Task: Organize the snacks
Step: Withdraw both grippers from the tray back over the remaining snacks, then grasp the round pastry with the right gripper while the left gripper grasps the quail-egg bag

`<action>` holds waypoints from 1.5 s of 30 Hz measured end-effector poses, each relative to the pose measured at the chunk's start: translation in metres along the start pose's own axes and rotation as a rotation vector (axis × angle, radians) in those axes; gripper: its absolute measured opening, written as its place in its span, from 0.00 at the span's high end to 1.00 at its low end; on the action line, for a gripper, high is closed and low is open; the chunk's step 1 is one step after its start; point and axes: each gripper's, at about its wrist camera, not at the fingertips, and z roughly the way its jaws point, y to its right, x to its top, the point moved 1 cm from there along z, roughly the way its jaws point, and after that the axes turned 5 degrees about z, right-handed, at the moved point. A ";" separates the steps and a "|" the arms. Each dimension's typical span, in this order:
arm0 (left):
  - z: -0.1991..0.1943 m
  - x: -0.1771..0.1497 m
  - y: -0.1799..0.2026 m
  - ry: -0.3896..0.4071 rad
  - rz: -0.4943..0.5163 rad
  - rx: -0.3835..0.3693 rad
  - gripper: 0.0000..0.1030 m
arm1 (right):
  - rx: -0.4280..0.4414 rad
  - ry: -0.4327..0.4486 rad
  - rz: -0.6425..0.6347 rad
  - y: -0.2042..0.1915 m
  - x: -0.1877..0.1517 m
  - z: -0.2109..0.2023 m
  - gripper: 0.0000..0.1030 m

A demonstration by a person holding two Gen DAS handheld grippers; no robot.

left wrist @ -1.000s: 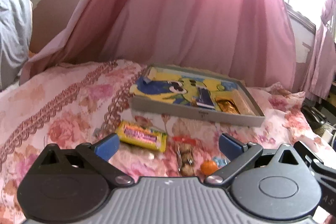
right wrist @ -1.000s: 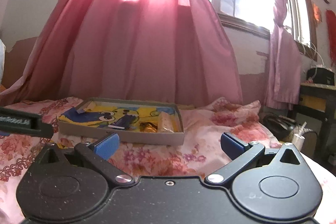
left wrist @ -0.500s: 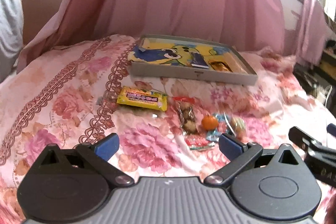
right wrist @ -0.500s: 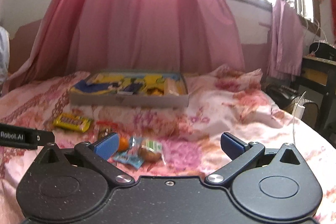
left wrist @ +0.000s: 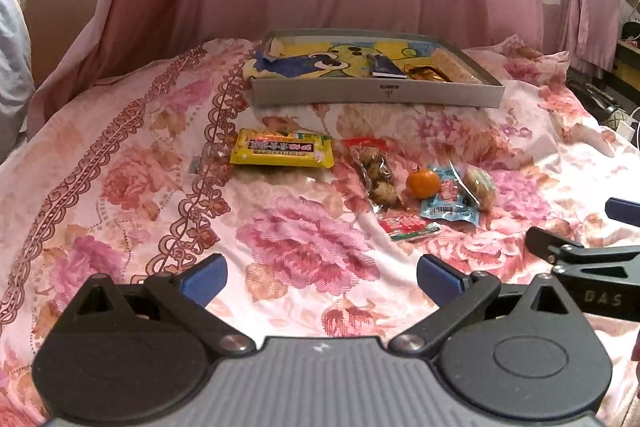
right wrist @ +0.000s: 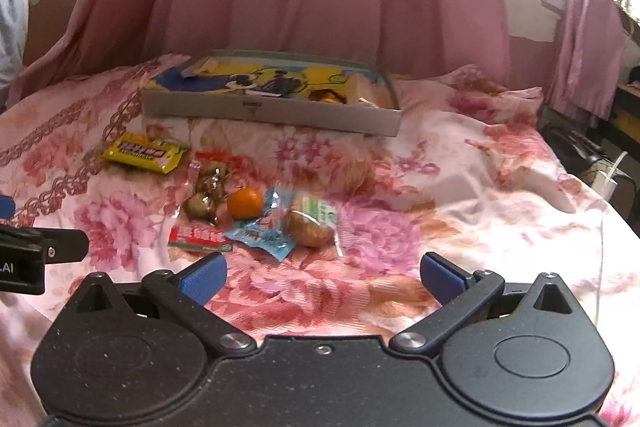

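Grey tray [left wrist: 376, 94], snacks beside, white charger [right wrist: 606, 183] in right view only

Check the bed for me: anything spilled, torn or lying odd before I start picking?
Nothing spilled or visibly torn. Loose snacks lie crowded together in front of the tray: the orange touches the clear packet and the blue packet. The yellow packet lies apart.

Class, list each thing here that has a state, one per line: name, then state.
Left gripper: open, empty.
Right gripper: open, empty.
Shallow grey cardboard box: lidless, partly filled.
Yellow snack packet: sealed, flat on quilt.
Small orange tangerine: whole, unpeeled.
Clear bag of brown snacks: sealed, outside box.
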 end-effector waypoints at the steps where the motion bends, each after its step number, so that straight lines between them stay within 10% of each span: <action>1: 0.001 0.000 0.000 0.001 0.002 0.000 0.00 | 0.004 0.000 -0.007 -0.002 0.000 0.001 0.01; 24: 0.033 0.018 -0.004 -0.055 -0.063 0.062 0.00 | -0.025 -0.017 0.044 0.015 0.009 0.023 0.01; 45: 0.127 0.052 0.008 -0.031 -0.148 -0.095 0.00 | 0.131 -0.018 0.126 0.036 0.036 0.099 0.04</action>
